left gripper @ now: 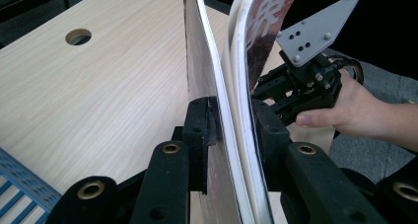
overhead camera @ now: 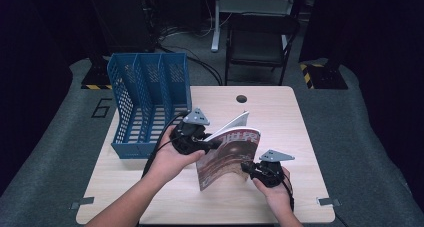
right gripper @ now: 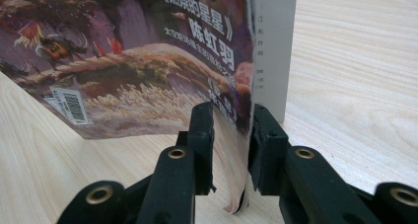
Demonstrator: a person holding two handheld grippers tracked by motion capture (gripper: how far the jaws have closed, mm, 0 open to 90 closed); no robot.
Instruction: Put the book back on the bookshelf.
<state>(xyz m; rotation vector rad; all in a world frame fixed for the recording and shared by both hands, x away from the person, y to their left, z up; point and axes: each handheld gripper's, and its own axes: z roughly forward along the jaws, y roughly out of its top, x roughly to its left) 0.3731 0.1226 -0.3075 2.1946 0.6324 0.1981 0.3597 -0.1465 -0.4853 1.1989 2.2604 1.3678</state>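
A: Status of the magazine (overhead camera: pixel 227 154)?

B: It is held off the table (overhead camera: pixel 280 112), near table centre toward 5 o'clock, between 2 grippers. The left gripper (overhead camera: pixel 207 144) has narrowed its jaws onto the upper edge; in the left gripper view the pages (left gripper: pixel 217 100) sit between both pads. The right gripper (overhead camera: pixel 246 168) is nearly closed on the lower cover edge.

A: Orientation?

B: It stands on edge. Its long axis runs from 7 o'clock up to 1 o'clock, top corner pointing to 1 o'clock, cover facing 5 o'clock.

A: Risks?

B: 1. The cover bows; uneven pull could crease or tear it.
2. The right jaws appear to hold few sheets, which may slip out.
3. The file rack (overhead camera: pixel 147 104) sits at 10 o'clock; a tilted entry could snag a divider.
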